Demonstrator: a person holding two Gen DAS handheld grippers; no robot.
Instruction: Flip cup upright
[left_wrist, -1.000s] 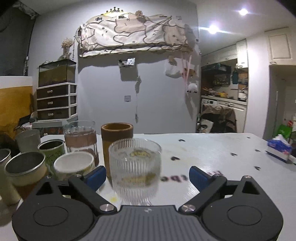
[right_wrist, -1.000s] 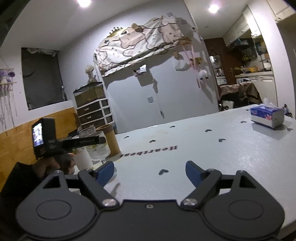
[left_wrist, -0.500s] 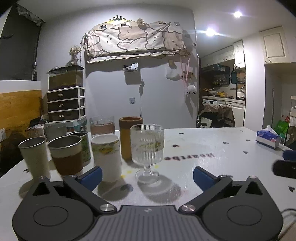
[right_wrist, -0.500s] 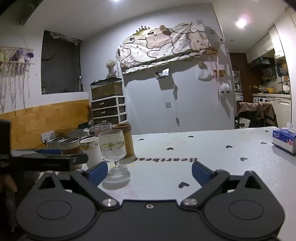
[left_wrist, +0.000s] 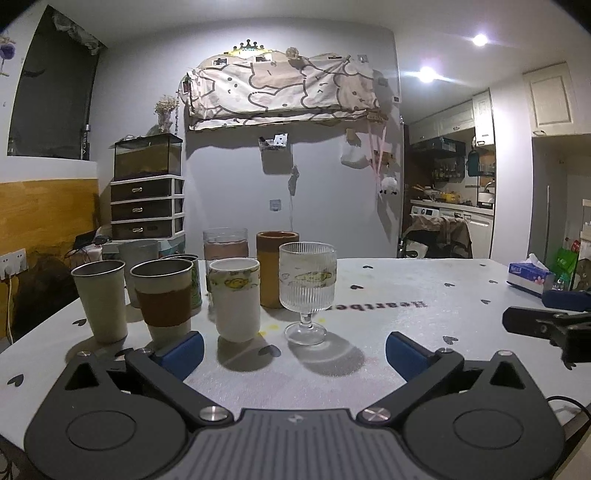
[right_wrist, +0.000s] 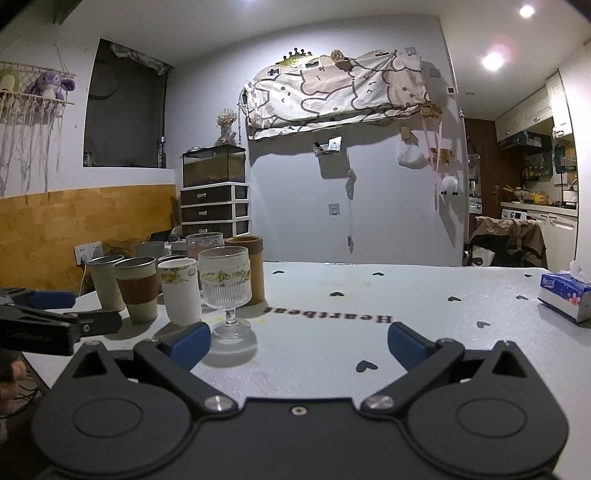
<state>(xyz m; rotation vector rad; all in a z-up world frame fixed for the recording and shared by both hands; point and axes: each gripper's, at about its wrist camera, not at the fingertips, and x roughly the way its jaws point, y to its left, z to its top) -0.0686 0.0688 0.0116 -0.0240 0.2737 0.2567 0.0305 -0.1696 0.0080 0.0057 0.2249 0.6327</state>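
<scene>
On table (left_wrist: 424, 280): one goblet (left_wrist: 307, 291); seven cups (left_wrist: 236, 295).

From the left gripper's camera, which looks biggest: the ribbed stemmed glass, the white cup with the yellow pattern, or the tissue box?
1. Ribbed stemmed glass, tallest and widest.
2. White cup, slightly shorter; both stand about equally near, so the ranking seems fair.
3. Tissue box looks smallest, but it sits farther off, so its true size is unsure.
</scene>
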